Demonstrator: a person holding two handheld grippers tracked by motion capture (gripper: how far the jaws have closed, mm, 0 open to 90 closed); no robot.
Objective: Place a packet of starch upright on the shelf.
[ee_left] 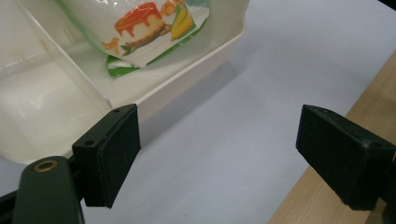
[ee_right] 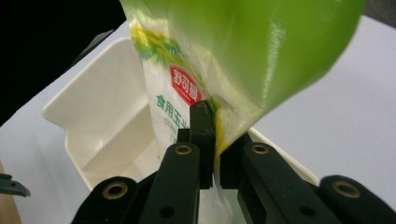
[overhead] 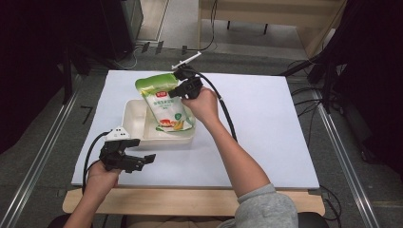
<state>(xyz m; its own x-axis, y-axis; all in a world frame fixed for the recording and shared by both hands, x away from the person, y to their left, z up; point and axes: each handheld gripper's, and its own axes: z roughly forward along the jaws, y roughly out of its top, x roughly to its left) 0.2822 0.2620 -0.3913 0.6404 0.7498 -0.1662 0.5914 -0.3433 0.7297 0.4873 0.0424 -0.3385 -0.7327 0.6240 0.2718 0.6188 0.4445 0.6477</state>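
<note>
- High view, nearest the person: the left hand holds the left gripper low over the white table sheet, close to the near edge and just short of the tray's near left corner.
- Left gripper, state: jaws stand wide apart with nothing between them. The left gripper view confirms this; the two black pads are well separated, with bare white sheet and a strip of the wooden table edge showing in the gap.
- The left pad in that view sits just beside the outer wall of the tray; contact cannot be determined.
- Middle ground: a cream plastic tray rests flat on the sheet, left of centre. An inner wall divides it into compartments, seen in both gripper views.
- Green and white food pouch: tilted, its lower end, printed with a dessert picture, down inside the tray's right-hand compartment, its green top raised above the tray's far rim.
- The pouch bottom appears to rest on the tray floor in the left gripper view.
- Farther: the right hand holds the right gripper at the pouch's upper right edge.
- Right gripper, state: jaws closed narrow on the pouch. The right gripper view shows the film pinched between the two jaws, the green top spreading above them.
- A black cable trails from the right gripper back along the forearm.
- Beyond the table's far edge: grey floor with loose cabling.
</note>
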